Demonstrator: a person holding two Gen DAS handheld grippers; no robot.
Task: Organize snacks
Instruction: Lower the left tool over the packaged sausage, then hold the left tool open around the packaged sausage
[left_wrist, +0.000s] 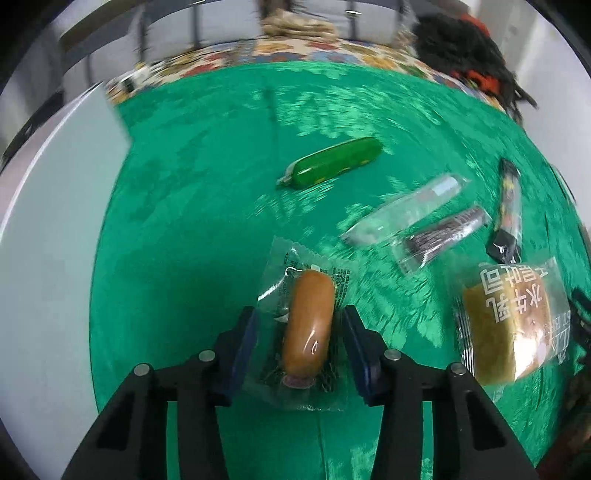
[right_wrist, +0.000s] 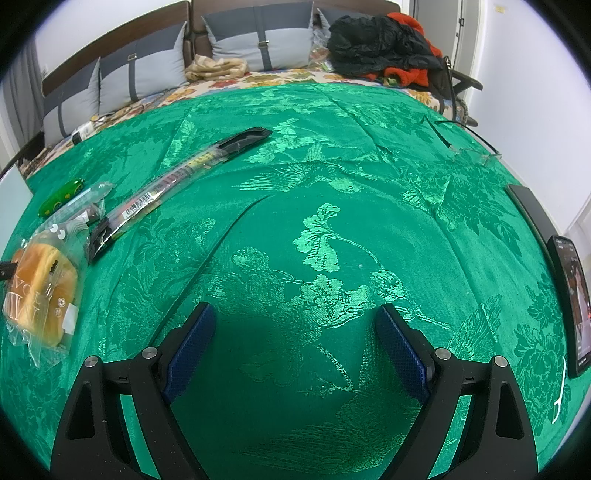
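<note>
A brown sausage in a clear wrapper (left_wrist: 308, 325) lies lengthwise between the blue pads of my left gripper (left_wrist: 299, 314), which press on the wrapper's sides just above the green cloth (left_wrist: 184, 221). On the cloth lie a green sausage (left_wrist: 334, 162), a clear packet (left_wrist: 406, 210), a dark bar in a clear wrapper (left_wrist: 443, 232), a long stick packet (left_wrist: 508, 206) and a wrapped bread (left_wrist: 506, 325). My right gripper (right_wrist: 295, 325) is open over bare cloth, and in its view the bread (right_wrist: 40, 291), stick packet (right_wrist: 177, 177) and green sausage (right_wrist: 61, 197) lie far to its left.
A phone (right_wrist: 570, 302) and a black object (right_wrist: 528, 206) lie at the cloth's right edge, with glasses (right_wrist: 476, 153) farther back. A white surface (left_wrist: 48, 221) borders the cloth on the left. Behind stands a sofa with cushions and a pile of clothes (right_wrist: 380, 40).
</note>
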